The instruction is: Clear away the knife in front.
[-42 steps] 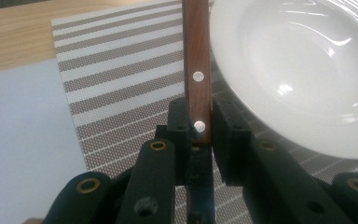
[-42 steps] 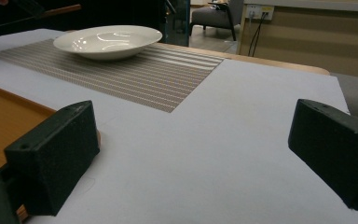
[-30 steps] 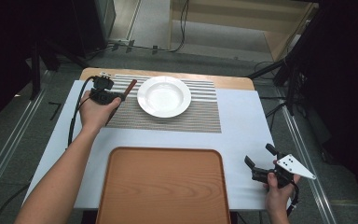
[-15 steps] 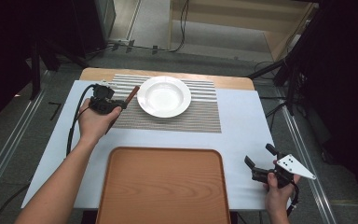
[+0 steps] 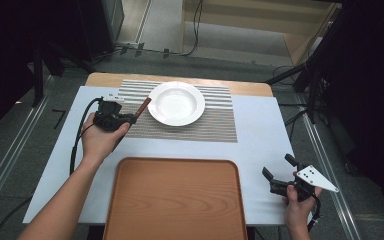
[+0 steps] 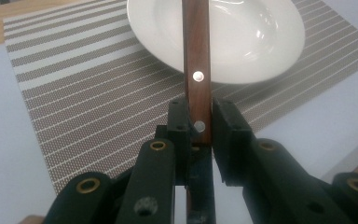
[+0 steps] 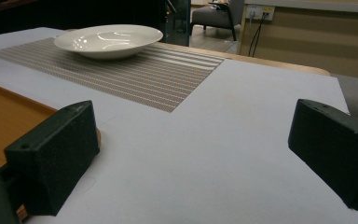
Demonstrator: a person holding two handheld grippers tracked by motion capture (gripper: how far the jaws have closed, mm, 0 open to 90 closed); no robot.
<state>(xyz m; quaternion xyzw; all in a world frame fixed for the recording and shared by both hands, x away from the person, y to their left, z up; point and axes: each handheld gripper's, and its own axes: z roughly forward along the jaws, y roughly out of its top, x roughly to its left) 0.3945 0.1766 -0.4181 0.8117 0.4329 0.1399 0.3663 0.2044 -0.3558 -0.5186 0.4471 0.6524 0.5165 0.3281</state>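
Jaws of the left gripper (image 6: 199, 128) hide the wooden handle's (image 6: 196, 56) lower end.

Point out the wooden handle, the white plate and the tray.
wooden handle (image 6: 196, 56), left gripper view, on its shaft above the rivets.
white plate (image 5: 176, 103), high view, on its bare centre.
tray (image 5: 175, 200), high view, on its bare floor.

one plate (image 5: 176, 103), one placemat (image 5: 200, 125), one tray (image 5: 175, 200)
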